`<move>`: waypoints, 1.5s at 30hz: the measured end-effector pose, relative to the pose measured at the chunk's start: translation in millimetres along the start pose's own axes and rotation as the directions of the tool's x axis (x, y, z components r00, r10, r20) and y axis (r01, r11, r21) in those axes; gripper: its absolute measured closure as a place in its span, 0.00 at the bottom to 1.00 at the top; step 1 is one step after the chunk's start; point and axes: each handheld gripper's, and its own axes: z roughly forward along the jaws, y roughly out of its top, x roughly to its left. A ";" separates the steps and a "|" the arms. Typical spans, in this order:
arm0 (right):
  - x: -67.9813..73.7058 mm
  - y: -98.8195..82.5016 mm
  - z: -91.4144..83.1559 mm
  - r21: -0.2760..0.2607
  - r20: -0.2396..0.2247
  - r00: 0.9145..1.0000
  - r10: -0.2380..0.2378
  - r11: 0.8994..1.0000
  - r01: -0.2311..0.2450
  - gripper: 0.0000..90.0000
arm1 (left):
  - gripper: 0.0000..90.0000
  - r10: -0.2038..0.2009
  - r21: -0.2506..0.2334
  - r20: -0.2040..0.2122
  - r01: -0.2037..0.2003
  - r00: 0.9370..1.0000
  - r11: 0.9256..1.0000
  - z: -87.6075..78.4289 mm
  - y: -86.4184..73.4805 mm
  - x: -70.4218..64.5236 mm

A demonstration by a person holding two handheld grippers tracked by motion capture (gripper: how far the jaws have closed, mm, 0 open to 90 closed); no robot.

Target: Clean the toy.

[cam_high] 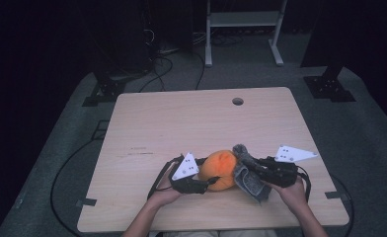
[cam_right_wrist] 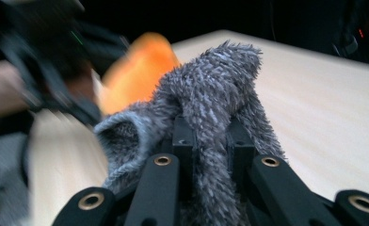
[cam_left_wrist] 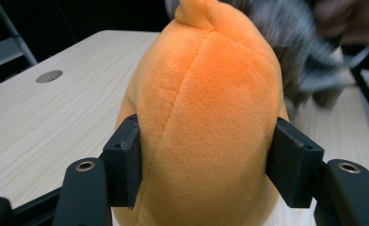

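Two tools gripping now: left tool [cam_left_wrist: 206, 165] clenching orange plush [cam_left_wrist: 206, 117] between pads, right tool [cam_right_wrist: 211, 141] pinching grey furry cover [cam_right_wrist: 211, 94]. Probably pulling cover off; next needing steady opposite pull above counter [cam_high: 181, 118].

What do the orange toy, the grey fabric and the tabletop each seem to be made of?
Orange toy: soft plush, short velvety pile, stitched seams.
Grey fabric: shaggy, fuzzy knit or fleece, with loose fibres.
Tabletop: pale wood-grain, probably matt laminate.

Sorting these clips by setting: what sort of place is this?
Probably a lab or recording room, not a home: a bare wooden table with a cable hole, cables across grey floor, and black stand bases around it.
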 end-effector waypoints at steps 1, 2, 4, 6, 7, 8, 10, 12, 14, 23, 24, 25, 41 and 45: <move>4.9 6.6 -1.4 -0.025 -0.010 1.000 -0.013 1.000 0.012 0.86 | 0.40 0.016 0.018 0.000 -0.016 1.000 1.000 0.9 1.4 -1.8; 10.3 13.1 -2.2 -0.041 -0.019 0.999 -0.033 0.999 0.032 0.86 | 0.40 0.034 0.032 -0.002 -0.034 0.999 0.999 2.1 2.6 -4.2; 21.4 23.1 -1.1 -0.061 -0.042 0.997 -0.065 0.996 0.063 0.86 | 0.40 0.053 0.052 0.006 -0.054 0.999 0.997 4.1 4.3 -8.8; 29.9 28.2 4.1 -0.050 -0.049 0.995 -0.092 0.995 0.090 0.86 | 0.40 0.065 0.058 0.021 -0.067 0.998 0.996 4.7 6.8 -12.6; 31.9 28.6 7.6 -0.035 -0.047 0.994 -0.101 0.994 0.099 0.86 | 0.40 0.076 0.060 0.023 -0.078 0.997 0.995 4.5 8.5 -14.3; 32.5 27.6 10.6 -0.017 -0.037 0.994 -0.105 0.994 0.105 0.86 | 0.40 0.083 0.064 0.022 -0.085 0.996 0.994 3.9 10.1 -15.6; 28.5 22.9 14.0 0.002 -0.029 0.995 -0.093 0.996 0.093 0.86 | 0.40 0.093 0.078 0.021 -0.094 0.995 0.992 3.4 10.5 -15.9; 22.5 16.8 14.8 0.029 -0.020 0.997 -0.071 0.997 0.072 0.86 | 0.40 0.084 0.086 0.030 -0.086 0.996 0.993 5.3 7.6 -15.6; 17.9 9.3 16.3 0.041 -0.029 0.999 -0.045 0.998 0.046 0.86 | 0.37 0.077 0.091 0.049 -0.081 0.996 0.993 8.4 5.7 -15.8; -1.2 -6.0 8.6 0.071 -0.005 1.000 0.018 0.997 -0.017 0.86 | 0.21 -0.044 0.073 0.060 0.039 0.997 0.997 15.7 -5.7 -2.1; -5.6 -8.7 7.8 0.069 -0.006 0.999 0.034 0.997 -0.034 0.86 | 0.23 -0.035 0.073 0.057 0.031 0.998 0.997 16.1 -4.9 -3.4; -9.9 -11.7 6.9 0.067 -0.008 0.998 0.057 0.996 -0.057 0.86 | 0.24 -0.031 0.076 0.056 0.026 0.998 0.997 16.4 -4.2 -3.7; 21.9 14.4 12.3 0.106 -0.017 0.997 -0.072 0.992 0.074 0.86 | 0.25 -0.003 0.091 0.020 0.001 1.000 0.996 23.9 5.6 -20.3; 6.0 0.3 8.3 0.109 -0.008 1.000 -0.009 0.994 0.010 0.86 | 0.26 -0.036 0.049 0.154 0.029 0.987 0.998 15.8 5.3 -15.1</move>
